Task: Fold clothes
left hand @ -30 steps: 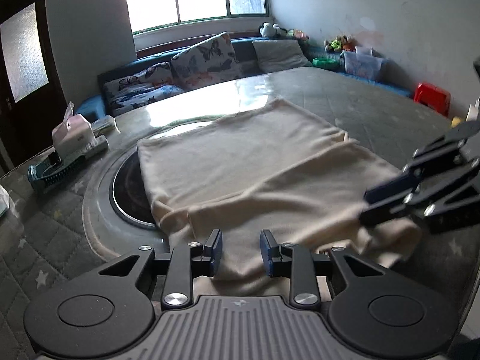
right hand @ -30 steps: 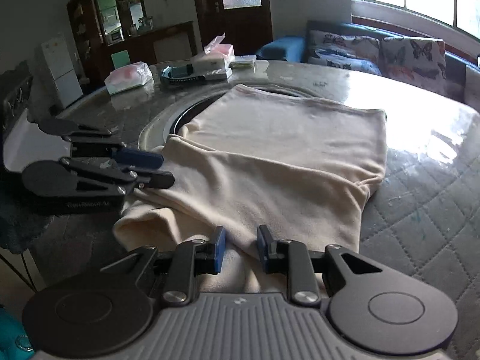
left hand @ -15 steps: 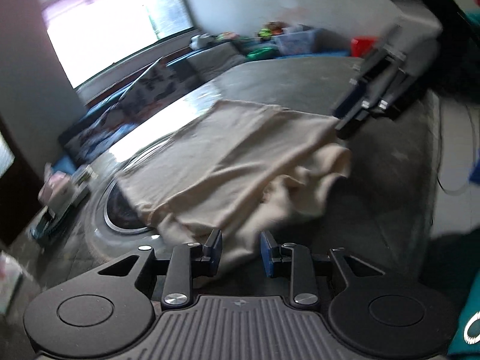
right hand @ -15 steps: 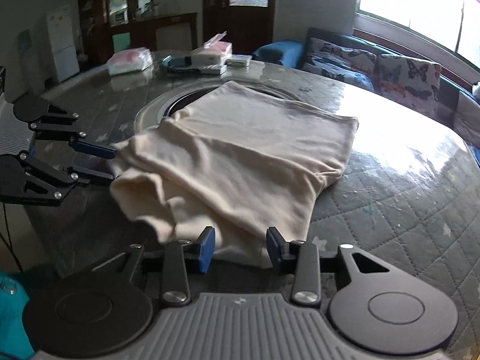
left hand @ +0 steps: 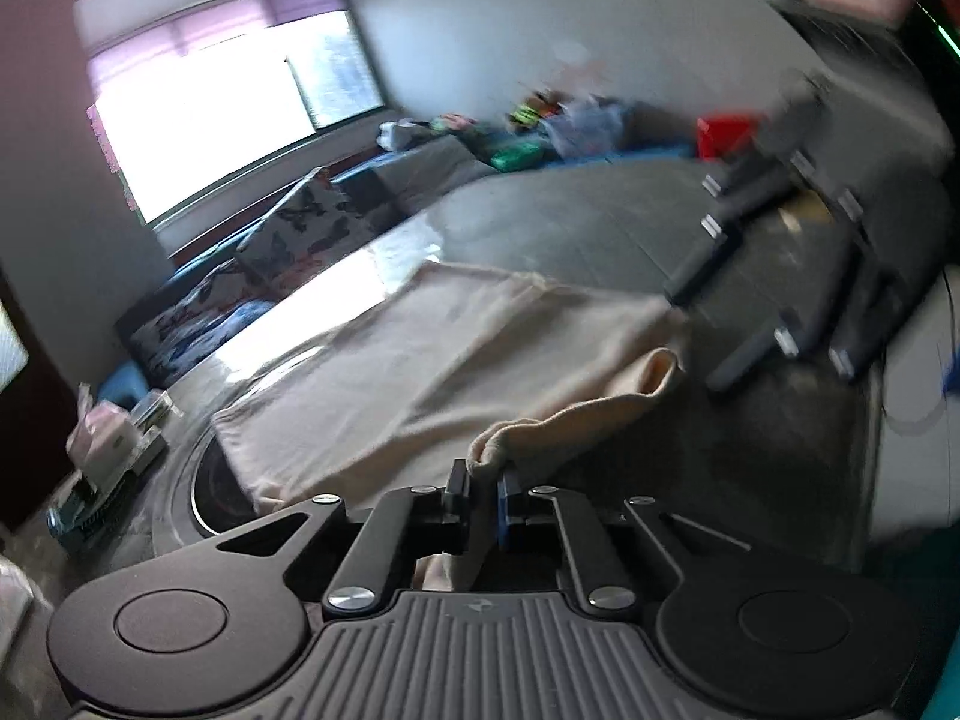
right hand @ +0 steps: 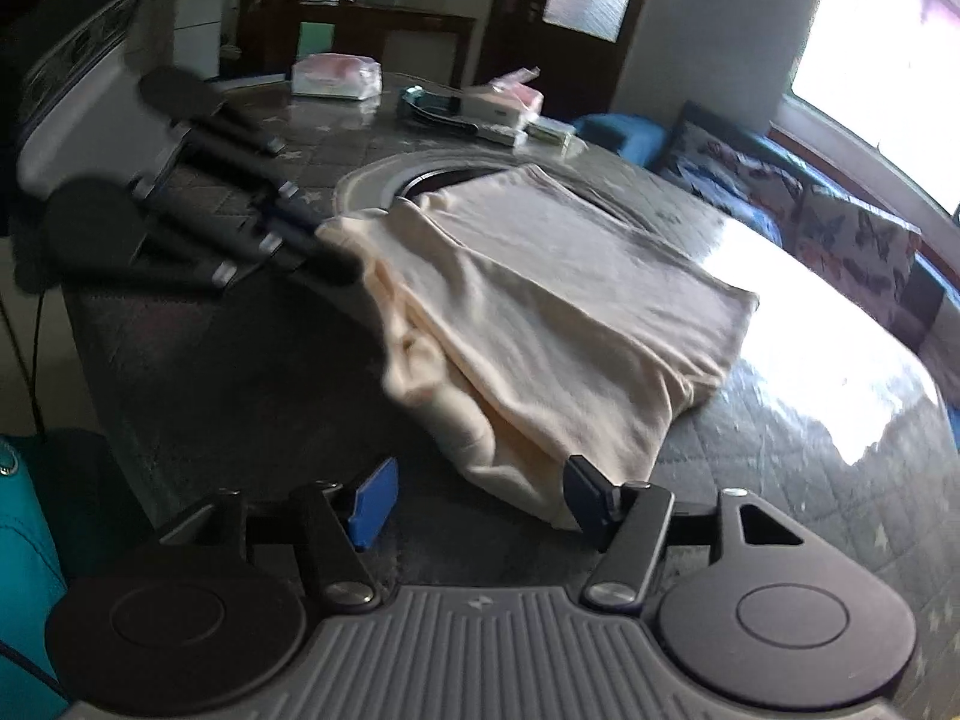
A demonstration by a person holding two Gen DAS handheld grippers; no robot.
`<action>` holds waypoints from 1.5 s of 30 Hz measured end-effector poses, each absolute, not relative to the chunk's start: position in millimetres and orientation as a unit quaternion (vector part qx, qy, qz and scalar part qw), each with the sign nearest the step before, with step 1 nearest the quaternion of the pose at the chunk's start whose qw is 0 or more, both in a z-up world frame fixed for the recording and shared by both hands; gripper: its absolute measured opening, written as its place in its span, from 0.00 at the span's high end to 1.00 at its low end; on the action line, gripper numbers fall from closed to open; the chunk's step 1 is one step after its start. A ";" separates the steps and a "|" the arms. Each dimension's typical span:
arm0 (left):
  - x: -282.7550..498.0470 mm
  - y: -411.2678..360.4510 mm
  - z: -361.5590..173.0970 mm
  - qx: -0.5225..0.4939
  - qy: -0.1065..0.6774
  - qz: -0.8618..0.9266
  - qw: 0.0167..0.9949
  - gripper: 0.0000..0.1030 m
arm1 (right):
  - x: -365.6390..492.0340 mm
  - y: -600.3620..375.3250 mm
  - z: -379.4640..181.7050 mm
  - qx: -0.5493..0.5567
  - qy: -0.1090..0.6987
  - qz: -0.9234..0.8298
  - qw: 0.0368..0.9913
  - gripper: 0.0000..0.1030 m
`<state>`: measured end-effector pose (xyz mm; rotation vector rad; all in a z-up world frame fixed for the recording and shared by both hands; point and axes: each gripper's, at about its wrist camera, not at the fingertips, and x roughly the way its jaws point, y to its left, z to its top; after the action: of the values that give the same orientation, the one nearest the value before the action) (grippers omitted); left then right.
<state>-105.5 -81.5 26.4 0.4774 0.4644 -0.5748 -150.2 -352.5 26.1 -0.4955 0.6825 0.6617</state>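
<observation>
A cream garment (left hand: 420,360) lies partly folded on the round table, its near edge bunched. My left gripper (left hand: 483,480) is shut on a fold of that near edge and lifts it a little. In the right wrist view the same garment (right hand: 540,300) stretches away from me, and the left gripper (right hand: 324,258) pinches its left corner. My right gripper (right hand: 480,498) stands wide open, with the garment's near corner lying between its blue pads but not clamped. The left wrist view shows the right gripper (left hand: 699,336) blurred beside the garment's right end.
The table (right hand: 810,420) has a quilted dark cover and a round inset ring (right hand: 384,180) under the garment's far end. Tissue packs (right hand: 336,75) and small boxes (right hand: 510,102) sit at its far side. A sofa with butterfly cushions (right hand: 840,228) runs along the window.
My left gripper has shut on the garment's near edge and raised it. My right gripper has opened much wider and pulled back from the cloth. Both cameras have swung and tilted.
</observation>
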 end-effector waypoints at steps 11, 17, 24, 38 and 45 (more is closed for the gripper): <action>-75.7 -68.2 33.4 0.175 0.249 -0.274 0.913 0.90 | -108.0 -339.0 16.4 -0.201 0.324 0.334 0.862 0.66; -97.3 -63.2 24.8 0.204 0.240 -0.276 0.908 0.67 | -91.0 -345.1 26.6 -0.150 0.341 0.338 0.864 0.87; -111.6 -66.5 4.6 0.270 0.224 -0.274 0.895 0.68 | -87.6 -343.8 36.9 -0.140 0.325 0.332 0.875 0.89; -138.7 -48.3 43.5 0.246 0.187 -0.253 0.917 0.96 | -143.3 -354.0 65.1 -0.141 0.286 0.344 0.883 0.91; -192.9 -41.6 73.3 0.238 0.188 -0.284 0.910 0.96 | -185.0 -362.4 88.6 -0.145 0.265 0.363 0.881 0.91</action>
<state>-192.9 -41.6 73.3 0.4909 0.3881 -0.5855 -185.0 -362.4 88.5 -0.3029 0.5528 0.7562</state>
